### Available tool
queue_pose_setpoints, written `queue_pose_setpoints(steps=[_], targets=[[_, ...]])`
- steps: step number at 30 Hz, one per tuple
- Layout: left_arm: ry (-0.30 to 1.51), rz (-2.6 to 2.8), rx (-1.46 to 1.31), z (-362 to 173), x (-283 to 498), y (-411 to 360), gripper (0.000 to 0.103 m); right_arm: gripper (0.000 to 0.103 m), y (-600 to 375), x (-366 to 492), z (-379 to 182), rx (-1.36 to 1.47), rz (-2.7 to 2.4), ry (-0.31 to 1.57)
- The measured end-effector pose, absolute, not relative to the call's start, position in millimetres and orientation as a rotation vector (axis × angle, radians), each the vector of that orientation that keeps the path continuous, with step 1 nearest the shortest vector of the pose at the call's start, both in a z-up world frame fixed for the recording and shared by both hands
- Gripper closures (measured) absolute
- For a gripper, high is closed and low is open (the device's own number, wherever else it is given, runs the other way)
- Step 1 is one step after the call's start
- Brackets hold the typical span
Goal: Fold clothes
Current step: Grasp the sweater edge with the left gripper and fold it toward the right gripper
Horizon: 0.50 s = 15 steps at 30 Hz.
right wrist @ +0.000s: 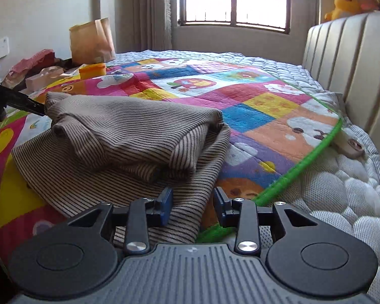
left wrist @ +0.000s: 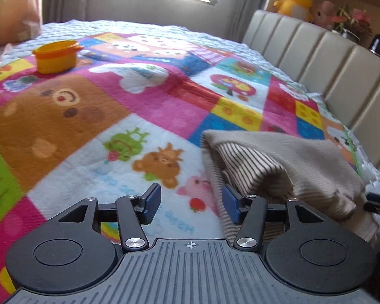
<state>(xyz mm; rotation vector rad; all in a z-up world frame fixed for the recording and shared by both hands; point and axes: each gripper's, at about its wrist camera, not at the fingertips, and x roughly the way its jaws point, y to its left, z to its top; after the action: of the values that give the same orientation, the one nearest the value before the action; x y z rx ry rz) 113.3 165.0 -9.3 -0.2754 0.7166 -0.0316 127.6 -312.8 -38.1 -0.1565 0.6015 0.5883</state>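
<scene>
Left wrist view shows the left gripper [left wrist: 191, 204] with its blue pads parted and nothing between them, held over the colourful cartoon blanket [left wrist: 144, 101]; the striped beige garment [left wrist: 278, 167] lies folded just to its right. From the right wrist camera, the right gripper [right wrist: 192, 206] also stands apart (a narrower gap), the garment's lower edge lying beneath it, unpinched. An orange tub [left wrist: 55, 55] sits far back on the blanket
</scene>
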Motion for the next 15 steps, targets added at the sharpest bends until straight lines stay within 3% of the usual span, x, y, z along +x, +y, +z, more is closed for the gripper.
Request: queue_pose_setpoints(steps=[4, 7, 8, 10, 15], targets=[[0.706, -0.086, -0.340, 5, 109, 171, 0.023, 0.063, -321, 123, -31, -0.113, 0.545, 0.584], [0.726, -0.108, -0.334, 2, 109, 159, 0.018, 0.057, -303, 119, -18, -0.127, 0.569, 0.545], [0.734, -0.113, -0.329, 0, 109, 153, 0.017, 0.049, -290, 116, -12, -0.148, 0.598, 0.519], [0.750, -0.099, -0.319, -5, 108, 147, 0.013, 0.043, -258, 110, -1, -0.213, 0.663, 0.464], [0.746, -0.002, -0.306, -12, 103, 149, 0.006, 0.040, -147, 91, 7, -0.454, 0.862, 0.355]])
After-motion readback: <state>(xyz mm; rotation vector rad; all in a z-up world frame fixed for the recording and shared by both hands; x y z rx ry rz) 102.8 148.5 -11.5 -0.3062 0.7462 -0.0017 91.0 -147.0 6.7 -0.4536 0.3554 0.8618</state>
